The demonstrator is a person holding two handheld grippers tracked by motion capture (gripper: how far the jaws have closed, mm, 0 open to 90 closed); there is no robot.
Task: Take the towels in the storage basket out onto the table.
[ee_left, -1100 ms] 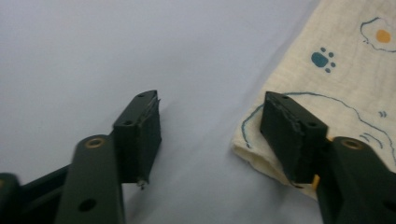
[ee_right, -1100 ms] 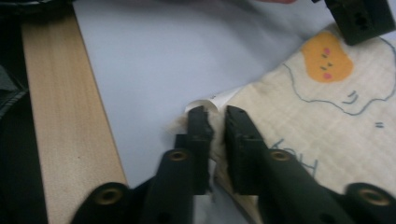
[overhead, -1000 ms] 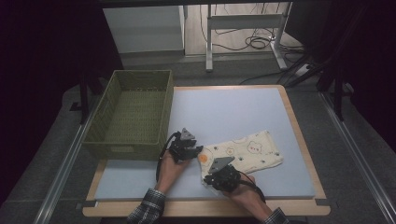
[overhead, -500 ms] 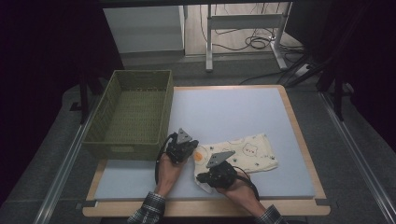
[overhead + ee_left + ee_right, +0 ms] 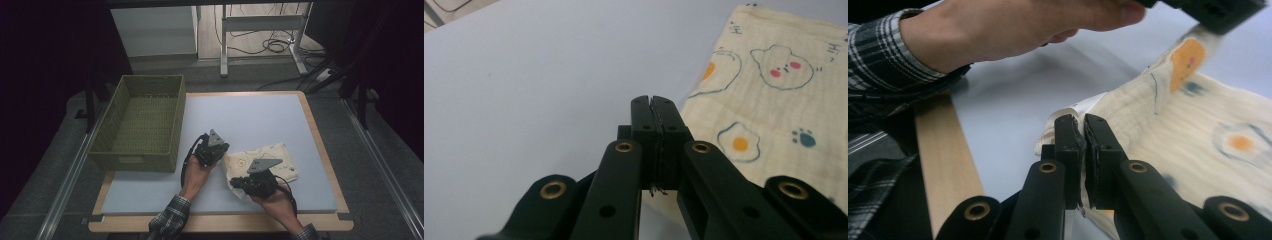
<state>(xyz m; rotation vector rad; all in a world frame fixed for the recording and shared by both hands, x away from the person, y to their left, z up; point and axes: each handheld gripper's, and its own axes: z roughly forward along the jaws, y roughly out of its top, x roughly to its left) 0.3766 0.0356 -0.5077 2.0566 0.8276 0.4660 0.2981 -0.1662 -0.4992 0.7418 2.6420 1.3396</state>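
While you look down from the high view, your left claw and right claw sit at the near-left edge of the cream cotton cloth printed with eggs and bears, which lies on the pale blue table right of the green woven basket. In the left claw view, your left claw has just closed, jaws pressed together over the cloth's edge. In the right claw view, your right claw pinches a lifted fold of the cloth, with your left hand above.
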